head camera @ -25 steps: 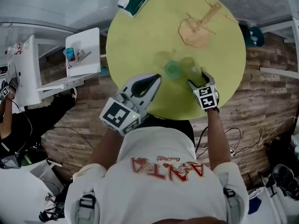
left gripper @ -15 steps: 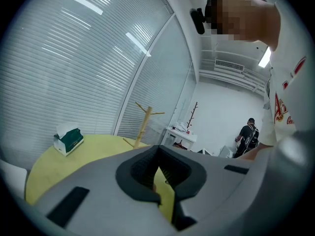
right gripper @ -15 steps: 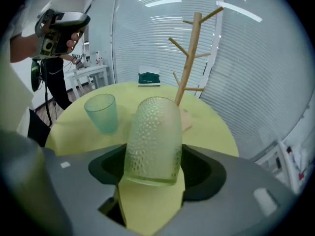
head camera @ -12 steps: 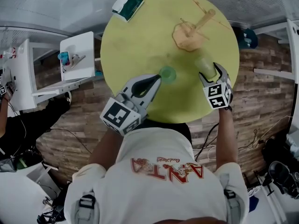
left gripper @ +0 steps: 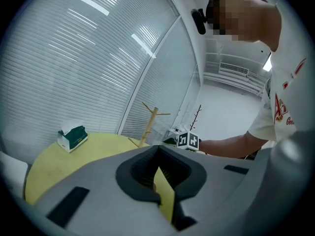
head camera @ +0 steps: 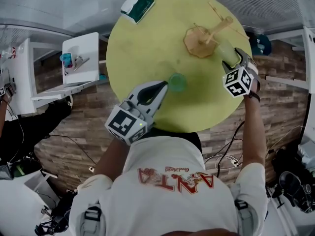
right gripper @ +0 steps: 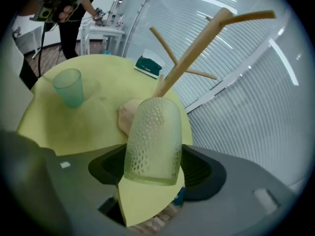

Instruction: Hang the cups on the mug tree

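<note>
R gripper (right gripper: 153,170) is clamped on the clear dimpled cup (right gripper: 151,132). Pads press both sides of its wall, w/ the wider end toward the gripper body and the rounded end pointing away. Cup is tilted and up off the table (right gripper: 93,127). In the R gripper view it overlaps the round base of the mug tree (right gripper: 194,50). In the head view it's just beside that base, near the table's right edge. Not on a peg yet. Tree is wooden w/ a slanted stem and thin pegs branching off.

L gripper (head camera: 164,85) has its jaws pressed together at the tips, nothing between them. L gripper view shows only a thin wedge of yellow tabletop behind the tips. It sits low over the near side of the table and points toward the centre.

Green cup (head camera: 177,81) stands upright on the table, mouth up, right at the L gripper's tip. Can't tell if they touch. It's well apart from the tree.

Tissue box (head camera: 139,5), green and white, is at the far left rim of the table. White side desk (head camera: 91,45) is off to the left w/ small items on it, too small to ID. Another person (right gripper: 74,4) stands near it.
</note>
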Motion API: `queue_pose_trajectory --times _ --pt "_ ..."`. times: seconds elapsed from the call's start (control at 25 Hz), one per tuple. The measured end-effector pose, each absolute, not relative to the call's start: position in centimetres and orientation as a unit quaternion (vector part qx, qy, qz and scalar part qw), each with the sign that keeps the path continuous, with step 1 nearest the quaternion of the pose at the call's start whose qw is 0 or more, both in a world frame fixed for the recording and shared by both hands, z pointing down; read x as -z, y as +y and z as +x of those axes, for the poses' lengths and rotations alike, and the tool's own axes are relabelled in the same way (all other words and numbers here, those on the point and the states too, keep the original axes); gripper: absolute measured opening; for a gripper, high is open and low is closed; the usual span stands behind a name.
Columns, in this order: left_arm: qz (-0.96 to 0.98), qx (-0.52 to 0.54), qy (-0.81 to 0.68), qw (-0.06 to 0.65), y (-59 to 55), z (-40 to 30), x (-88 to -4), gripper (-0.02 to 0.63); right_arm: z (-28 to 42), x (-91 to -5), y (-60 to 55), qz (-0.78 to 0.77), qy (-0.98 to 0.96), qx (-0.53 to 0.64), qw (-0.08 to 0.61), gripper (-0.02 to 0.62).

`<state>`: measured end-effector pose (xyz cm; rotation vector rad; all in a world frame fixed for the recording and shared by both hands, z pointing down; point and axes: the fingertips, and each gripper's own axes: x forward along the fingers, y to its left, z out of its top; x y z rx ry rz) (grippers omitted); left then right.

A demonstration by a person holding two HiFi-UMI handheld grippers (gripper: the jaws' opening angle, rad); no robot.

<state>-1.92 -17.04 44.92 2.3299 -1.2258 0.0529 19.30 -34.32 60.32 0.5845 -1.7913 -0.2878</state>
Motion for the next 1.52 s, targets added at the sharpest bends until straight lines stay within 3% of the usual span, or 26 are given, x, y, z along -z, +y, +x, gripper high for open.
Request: queue_pose_trajectory --times 0.32,1.0,1.28,1.52 --pt "0.852 -0.004 -0.456 0.259 -17.7 -2.5 -44.9 0.009 17.3 -62.6 -35.4 0.168 -0.731 0.171 0.639 0.319" --pt "0.849 -0.004 -0.462 0.256 -16.4 -4.2 -44.3 0.009 16.3 -62.3 -35.6 0.19 -0.726 0.151 0.643 0.322" --pt "0.86 0.002 -0.451 0.237 -16.1 -4.6 -43.0 0.009 15.0 -55.3 -32.3 0.286 -0.795 0.082 0.529 0.321" --pt "0.875 0.007 -0.438 0.205 -16.4 -3.9 -40.8 0.009 14.7 -49.1 -27.4 0.36 -0.86 -0.033 0.361 0.17"
